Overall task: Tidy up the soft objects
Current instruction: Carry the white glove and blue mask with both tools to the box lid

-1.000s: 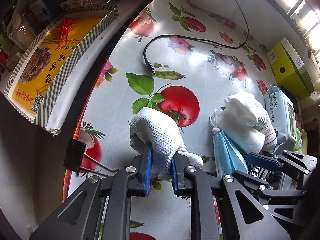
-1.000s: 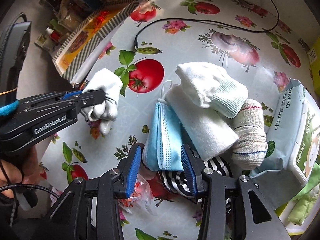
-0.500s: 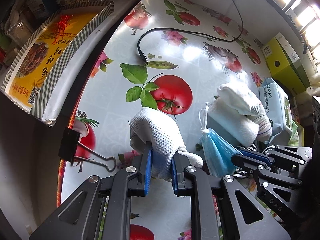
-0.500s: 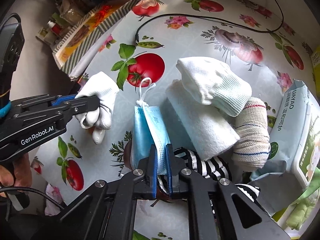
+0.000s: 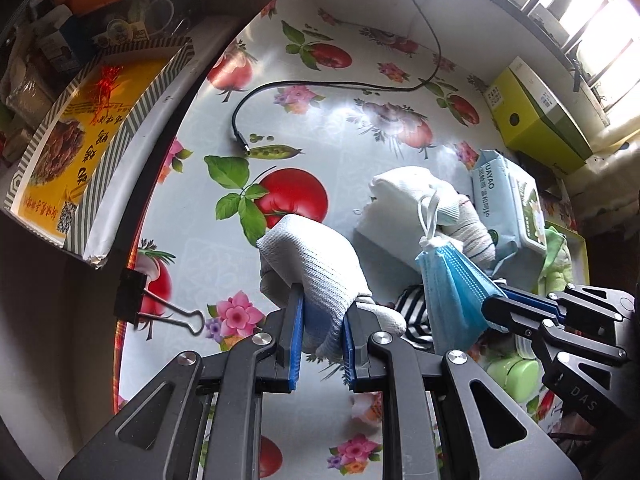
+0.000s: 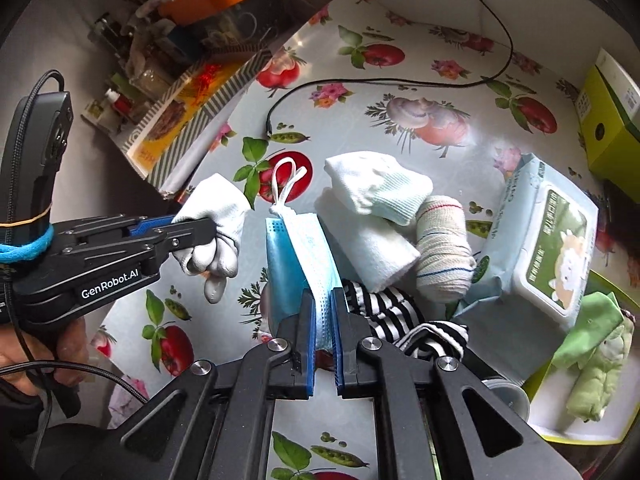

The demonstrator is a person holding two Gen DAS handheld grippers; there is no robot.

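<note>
Right gripper (image 6: 323, 322) clenched on the lower end of the blue face mask (image 6: 298, 256), long axis running up and away from the fingers, ear loops at the far end, just left of the pile of white cloths (image 6: 372, 216) on the table (image 6: 360, 120). Left gripper (image 5: 322, 334) grasping the white glove (image 5: 316, 260), hanging clear of the table, well left of the pile. Green-rimmed tray (image 6: 580, 434) far right, so nearer to the right hand: probably the mask's destination.
</note>
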